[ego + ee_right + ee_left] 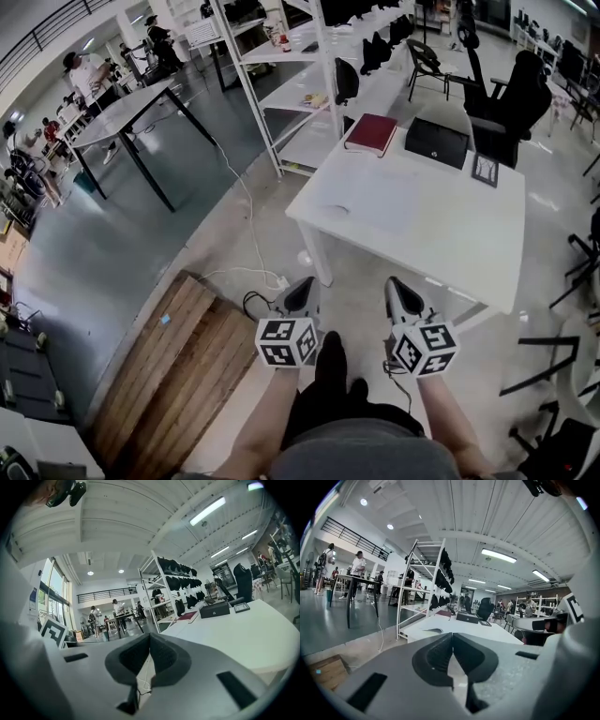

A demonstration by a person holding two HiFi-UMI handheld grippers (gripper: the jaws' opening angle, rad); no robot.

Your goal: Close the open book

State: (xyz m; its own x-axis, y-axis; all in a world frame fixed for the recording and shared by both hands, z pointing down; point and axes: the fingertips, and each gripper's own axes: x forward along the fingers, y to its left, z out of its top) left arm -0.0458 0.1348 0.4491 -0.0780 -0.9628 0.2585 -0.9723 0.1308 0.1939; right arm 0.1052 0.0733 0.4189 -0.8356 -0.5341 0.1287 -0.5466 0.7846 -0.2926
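A dark red book (371,133) lies closed on the far left corner of the white table (412,225). It also shows small and far off as the red book (188,616) in the right gripper view and the red book (443,613) in the left gripper view. My left gripper (302,292) and right gripper (401,292) hang side by side close to my body, short of the table's near edge and well away from the book. In the gripper views the left gripper (453,634) and right gripper (150,635) have their jaws meeting, with nothing between them.
A black box (437,142) and a small dark framed item (485,170) sit at the table's far side. A black office chair (511,103) stands behind it and a white shelf rack (281,84) to its left. A wooden board (178,375) and a cable (246,225) lie on the floor.
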